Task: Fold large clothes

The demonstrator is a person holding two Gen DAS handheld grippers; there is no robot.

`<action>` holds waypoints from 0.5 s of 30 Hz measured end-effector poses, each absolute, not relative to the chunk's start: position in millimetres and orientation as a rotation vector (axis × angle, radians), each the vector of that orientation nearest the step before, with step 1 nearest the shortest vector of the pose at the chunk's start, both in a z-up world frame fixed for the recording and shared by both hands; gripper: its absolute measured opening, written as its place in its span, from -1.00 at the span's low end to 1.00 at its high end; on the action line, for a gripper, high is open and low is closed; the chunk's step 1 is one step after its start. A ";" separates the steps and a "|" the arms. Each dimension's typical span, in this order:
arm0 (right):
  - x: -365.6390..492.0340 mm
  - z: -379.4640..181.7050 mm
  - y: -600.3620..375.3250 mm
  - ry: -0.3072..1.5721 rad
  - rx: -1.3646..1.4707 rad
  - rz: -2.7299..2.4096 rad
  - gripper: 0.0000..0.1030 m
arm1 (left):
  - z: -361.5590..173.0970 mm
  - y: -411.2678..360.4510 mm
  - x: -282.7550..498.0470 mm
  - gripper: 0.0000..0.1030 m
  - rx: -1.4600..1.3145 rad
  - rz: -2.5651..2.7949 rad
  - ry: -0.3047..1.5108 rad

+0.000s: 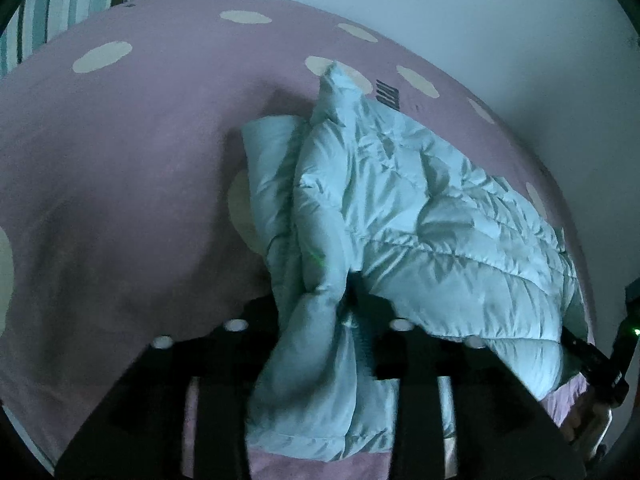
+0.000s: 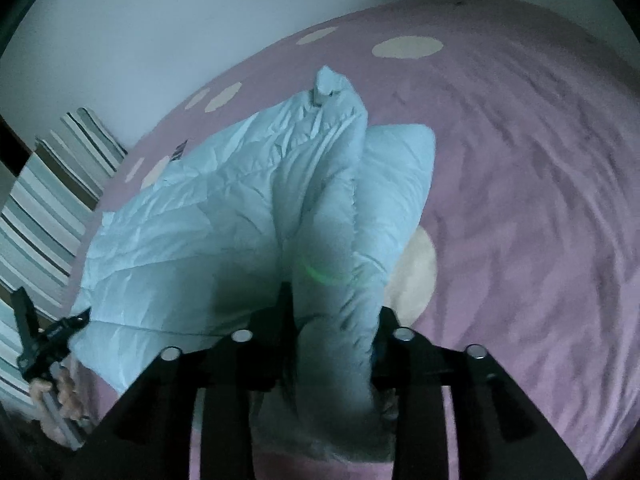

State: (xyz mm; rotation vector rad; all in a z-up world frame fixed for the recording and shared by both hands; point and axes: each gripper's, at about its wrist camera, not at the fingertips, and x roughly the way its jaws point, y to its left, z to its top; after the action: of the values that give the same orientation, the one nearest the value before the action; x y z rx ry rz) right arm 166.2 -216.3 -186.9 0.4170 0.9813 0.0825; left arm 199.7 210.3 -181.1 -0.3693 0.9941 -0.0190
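Here pale blue padded jacket [image 1: 420,216] lies half-folded on pink dotted bed [image 1: 120,160]; left gripper [image 1: 320,312] and right gripper [image 2: 332,320] both parted around thick fold; soft, light, slippery, better hold at hem

Both grippers point steeply down; left gripper [image 1: 320,300] and right gripper [image 2: 332,308] each stand partly parted around fabric

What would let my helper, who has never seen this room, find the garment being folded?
Look at the wide pink bedspread with pale oval spots, beside a plain wall. Near its wall-side edge lies a puffy, light blue quilted jacket, doubled over itself, with both grippers at its near edge. It is the only padded, stitched thing on the flat cover.
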 end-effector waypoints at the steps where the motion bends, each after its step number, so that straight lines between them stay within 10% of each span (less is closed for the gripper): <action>1: 164.8 -185.0 -216.2 0.979 0.413 0.076 -0.26 | -180.0 211.4 196.0 0.13 -0.372 -0.014 0.989; 15: 142.1 -131.7 -199.3 0.815 0.274 -0.019 -0.36 | -169.6 227.5 181.3 0.41 -0.379 0.002 0.950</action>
State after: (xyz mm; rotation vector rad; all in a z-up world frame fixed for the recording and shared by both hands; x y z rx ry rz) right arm 142.1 -199.3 -131.7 0.2739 0.8153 -0.0195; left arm 181.3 227.5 -169.6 -0.3788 0.9501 0.0018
